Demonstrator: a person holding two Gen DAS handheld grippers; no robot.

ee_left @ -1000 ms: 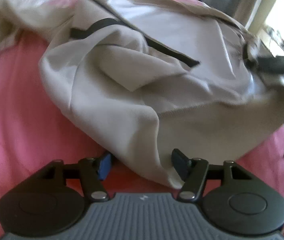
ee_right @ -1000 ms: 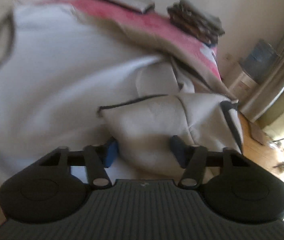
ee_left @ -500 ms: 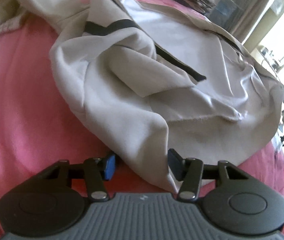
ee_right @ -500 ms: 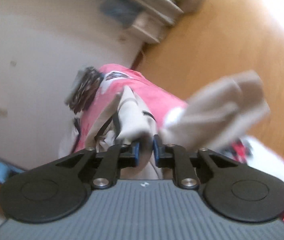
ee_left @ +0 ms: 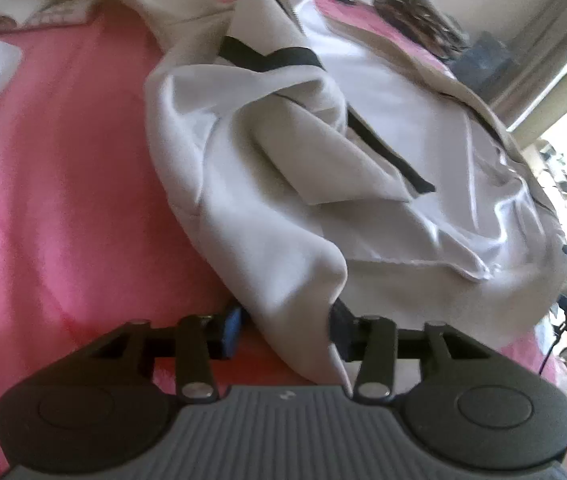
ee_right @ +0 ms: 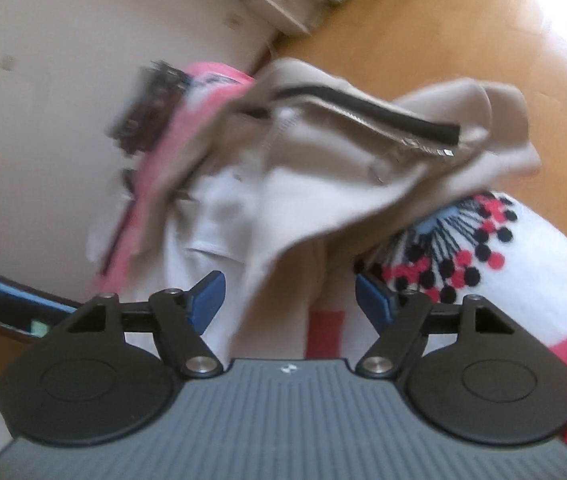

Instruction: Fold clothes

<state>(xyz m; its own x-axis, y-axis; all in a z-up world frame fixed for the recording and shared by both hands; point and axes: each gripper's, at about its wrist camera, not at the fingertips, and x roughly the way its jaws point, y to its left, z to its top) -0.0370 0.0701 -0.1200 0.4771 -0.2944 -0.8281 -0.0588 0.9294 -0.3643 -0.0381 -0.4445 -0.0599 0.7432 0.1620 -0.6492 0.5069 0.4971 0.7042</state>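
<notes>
L claw (ee_left: pixel 285 330) closing on near hem fold of beige jacket (ee_left: pixel 283 184), cloth betw. pads, so corner is anchored | R claw (ee_right: pixel 289 294) spreading, cloth betw. but unpinched; flap let go | jacket spread mid-frame on pink bed (ee_left: pixel 63 184), unfolded.

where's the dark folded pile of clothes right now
In the left wrist view the dark folded pile sits at the top right, on the far edge of the pink bedspread by the wall, beyond the beige jacket.
</notes>
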